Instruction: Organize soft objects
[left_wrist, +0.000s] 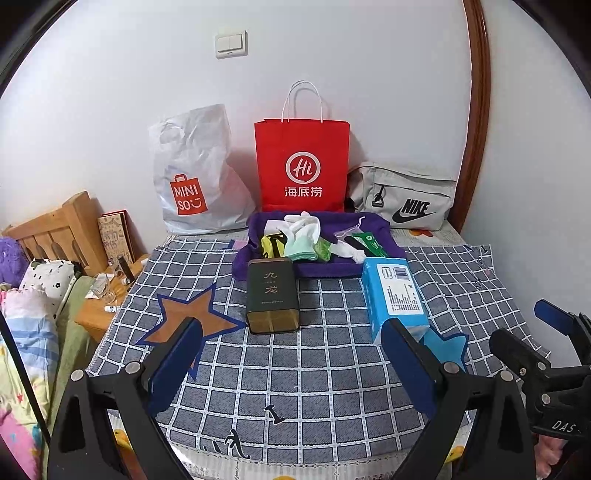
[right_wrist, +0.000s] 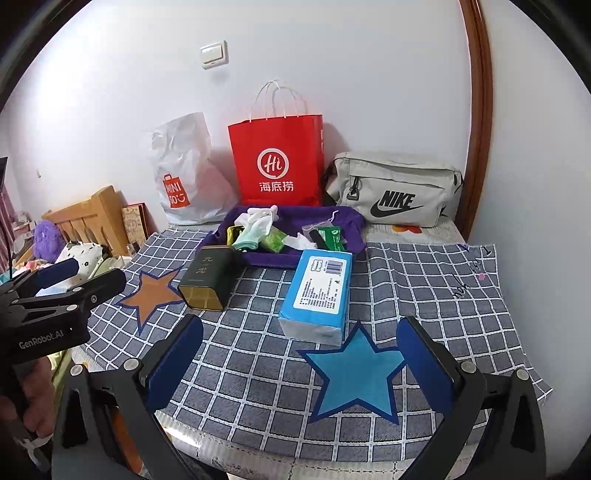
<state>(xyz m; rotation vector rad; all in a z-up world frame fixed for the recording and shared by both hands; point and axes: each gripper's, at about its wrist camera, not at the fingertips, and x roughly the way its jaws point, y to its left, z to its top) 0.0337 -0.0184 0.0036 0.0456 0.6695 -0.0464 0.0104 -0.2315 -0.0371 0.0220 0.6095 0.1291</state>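
Observation:
A purple fabric tray (left_wrist: 384, 243) (right_wrist: 351, 221) at the back of the checked cloth holds white gloves (left_wrist: 303, 223) (right_wrist: 258, 216), a mint cloth (left_wrist: 301, 247) (right_wrist: 249, 236), green packets (left_wrist: 369, 243) (right_wrist: 332, 236) and other small items. In front lie a blue tissue pack (left_wrist: 397, 295) (right_wrist: 317, 291) and a dark tin (left_wrist: 272, 295) (right_wrist: 208, 280). My left gripper (left_wrist: 295, 354) stands open above the cloth, short of the tin and pack. My right gripper (right_wrist: 299, 354) is open over a blue star patch (right_wrist: 354, 373). Neither holds anything.
A white plastic bag (left_wrist: 195, 173), a red paper bag (left_wrist: 303, 166) and a grey sling bag (left_wrist: 406, 195) stand against the wall. A brown star patch (left_wrist: 188, 314) lies left on the cloth. A wooden nightstand (left_wrist: 99, 314) with small items and a bed lie to the left.

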